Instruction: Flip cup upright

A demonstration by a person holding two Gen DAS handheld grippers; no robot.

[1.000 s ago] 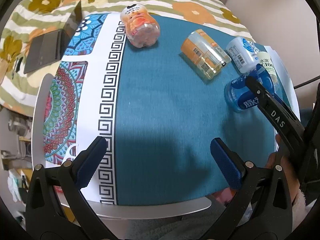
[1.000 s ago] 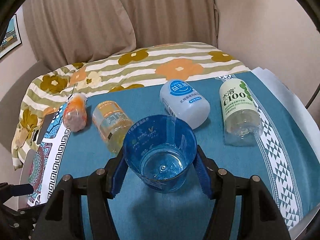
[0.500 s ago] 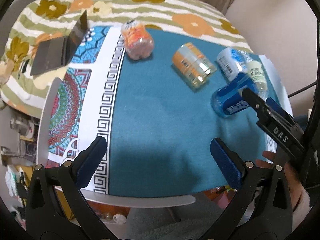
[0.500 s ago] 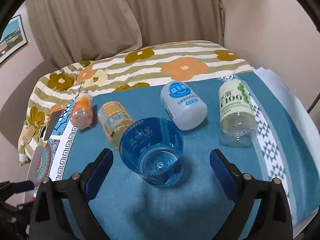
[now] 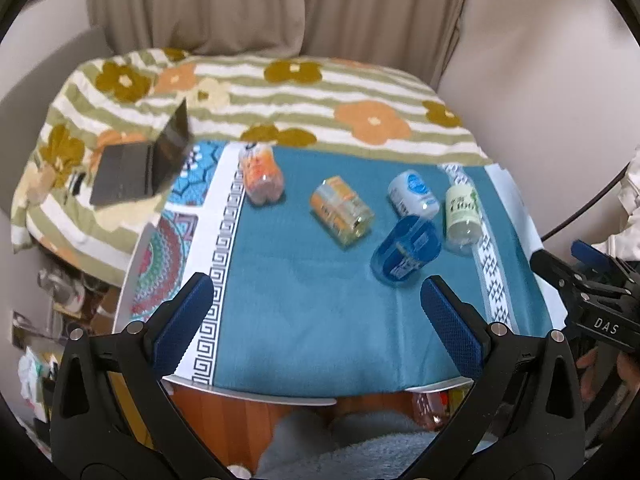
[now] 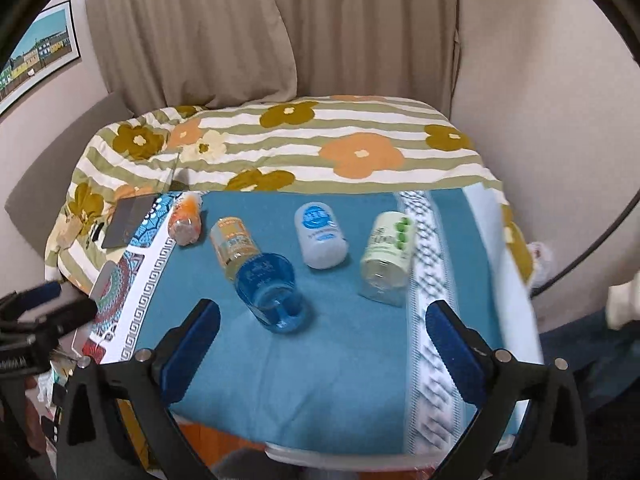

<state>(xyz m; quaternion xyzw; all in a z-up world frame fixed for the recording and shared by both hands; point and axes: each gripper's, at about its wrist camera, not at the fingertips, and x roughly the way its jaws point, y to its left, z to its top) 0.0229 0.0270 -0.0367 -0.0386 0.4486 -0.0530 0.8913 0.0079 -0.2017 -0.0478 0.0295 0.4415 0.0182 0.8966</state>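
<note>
Beige curtains and a flower-striped blanket fill the upper part of both views, and below them a teal tablecloth [image 5: 304, 292] covers the table. On this cloth, right of centre in the left wrist view, stands the blue cup [image 5: 406, 251]. It is of clear blue plastic with pale printing on its wall. In the right wrist view the blue cup [image 6: 270, 292] shows its open mouth toward the upper part of the frame and its round bottom on the cloth, so it stands upright with its long axis vertical; the fisheye lens makes it seem to lean. The printing is too small to read.

Just behind the cup lies an orange-labelled bottle [image 5: 342, 212] on its side. A white bottle with a blue cap [image 5: 414, 194] and a pale green bottle [image 5: 462, 212] lie to the upper right of the cup, and an orange bottle [image 5: 260, 176] lies further left. In the right wrist view the right part of the cloth is blurred.

The left gripper [image 5: 316, 318] has its jaws wide apart with nothing between them, at the lower edge of its frame. The right gripper [image 6: 322, 346] is the same, jaws apart and empty, and the cup is above its left finger. Its body is partly cut off at the right edge of the left wrist view.
</note>
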